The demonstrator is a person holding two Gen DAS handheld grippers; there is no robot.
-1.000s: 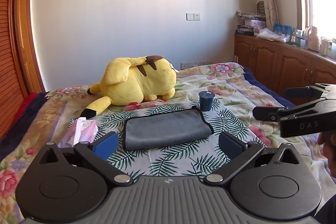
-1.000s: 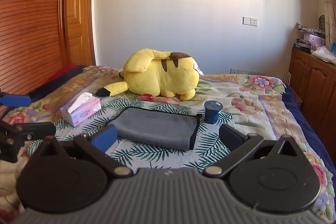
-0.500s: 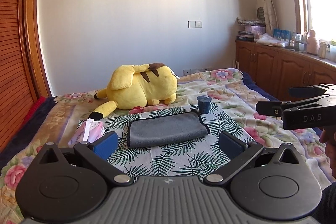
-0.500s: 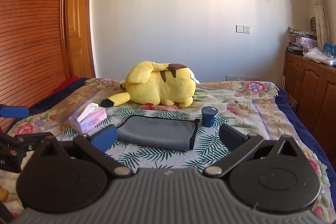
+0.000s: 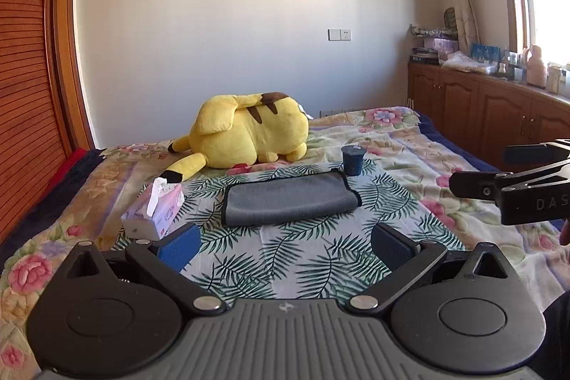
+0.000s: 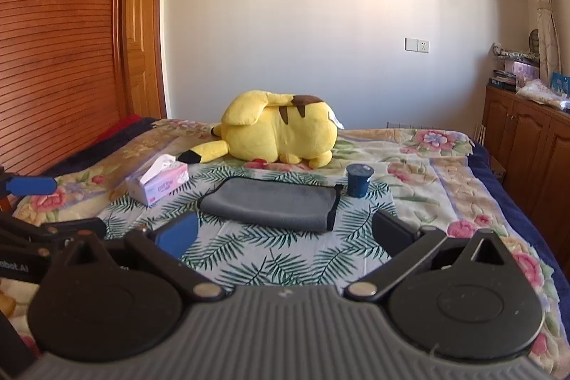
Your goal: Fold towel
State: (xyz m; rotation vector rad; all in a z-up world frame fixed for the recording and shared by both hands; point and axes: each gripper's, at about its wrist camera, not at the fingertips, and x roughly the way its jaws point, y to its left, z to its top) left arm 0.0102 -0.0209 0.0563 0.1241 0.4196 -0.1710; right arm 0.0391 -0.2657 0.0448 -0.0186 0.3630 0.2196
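Observation:
A grey towel (image 5: 288, 197) with a black hem lies folded flat on the palm-leaf sheet in the middle of the bed; it also shows in the right wrist view (image 6: 272, 203). My left gripper (image 5: 285, 243) is open and empty, held back from the towel's near edge. My right gripper (image 6: 285, 232) is open and empty, also short of the towel. The right gripper shows from the side at the right edge of the left wrist view (image 5: 513, 180). The left gripper shows at the left edge of the right wrist view (image 6: 42, 209).
A yellow plush toy (image 5: 245, 130) lies behind the towel. A dark blue cup (image 5: 352, 160) stands at the towel's far right corner. A pink tissue box (image 5: 155, 211) sits to the left. Wooden cabinets (image 5: 498, 116) line the right wall; a wooden wardrobe (image 6: 60, 41) stands left.
Both grippers have pulled back and risen; the towel and the bed look smaller and farther away. Both stay open. The towel has not moved.

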